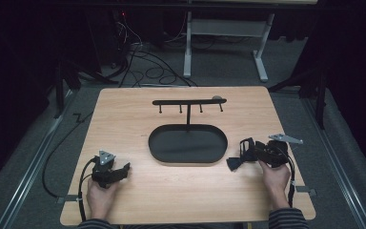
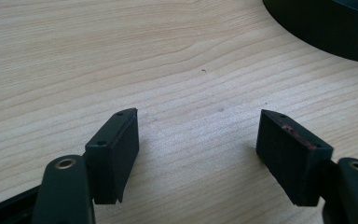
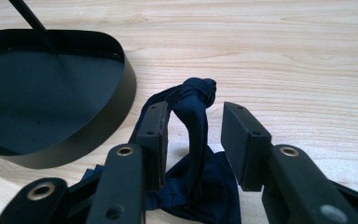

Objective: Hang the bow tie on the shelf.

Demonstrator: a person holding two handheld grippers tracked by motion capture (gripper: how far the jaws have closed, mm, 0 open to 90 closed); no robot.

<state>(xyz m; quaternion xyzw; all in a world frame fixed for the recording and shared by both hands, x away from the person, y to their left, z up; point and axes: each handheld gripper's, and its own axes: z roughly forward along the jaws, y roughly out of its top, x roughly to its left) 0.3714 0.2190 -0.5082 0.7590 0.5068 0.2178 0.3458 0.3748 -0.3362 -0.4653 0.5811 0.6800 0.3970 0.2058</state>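
Note:
A dark navy cloth bow tie lies on the wooden table just right of a black oval tray. My right gripper rests at it, held by a hand. In the right gripper view the bow tie's strap rises between the jaws of the right gripper, against the left jaw; the jaws stand apart, open. My left gripper sits at the table's front left, open over bare wood, with nothing between its jaws.
A black stand with a cross bar and several small hooks rises on a thin post from the tray's back edge. The tray's wall is close to the right gripper's left. Cables and table legs lie on the floor beyond.

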